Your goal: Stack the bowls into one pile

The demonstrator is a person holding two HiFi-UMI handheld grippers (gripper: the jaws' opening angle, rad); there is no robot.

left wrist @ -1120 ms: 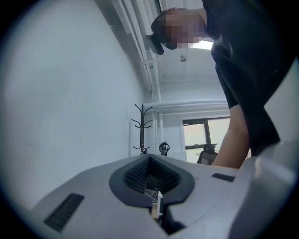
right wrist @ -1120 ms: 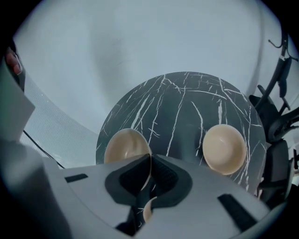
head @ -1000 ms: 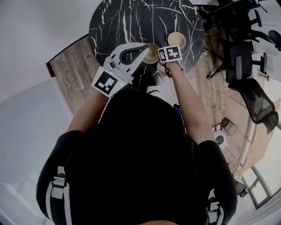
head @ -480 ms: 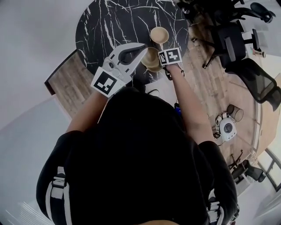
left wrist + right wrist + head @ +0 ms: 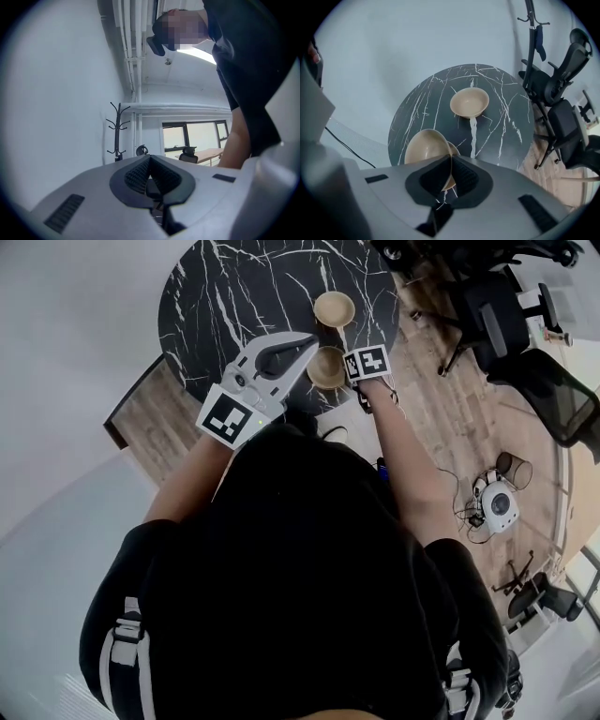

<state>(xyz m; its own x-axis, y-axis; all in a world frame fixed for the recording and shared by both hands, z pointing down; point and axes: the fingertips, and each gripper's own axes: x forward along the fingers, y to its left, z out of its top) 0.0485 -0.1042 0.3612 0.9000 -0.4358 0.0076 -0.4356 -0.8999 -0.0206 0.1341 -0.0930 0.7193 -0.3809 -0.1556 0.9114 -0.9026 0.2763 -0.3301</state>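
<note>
The right gripper (image 5: 451, 159) points steeply down over a round black marble surface (image 5: 506, 117). Its jaws are clamped on the rim of a tilted beige bowl (image 5: 423, 146), and most of that bowl lies to the left of the jaws. The edge of a second bowl (image 5: 454, 149) shows just right of the jaws, behind the held one; whether the two touch cannot be told. A third bowl (image 5: 469, 102) sits upright on the surface well beyond the jaws, apart from the others. The left gripper (image 5: 150, 161) is held level with its jaws together and nothing between them. Beyond its jaws stand a white wall (image 5: 61, 93) and a coat stand (image 5: 117, 131).
</note>
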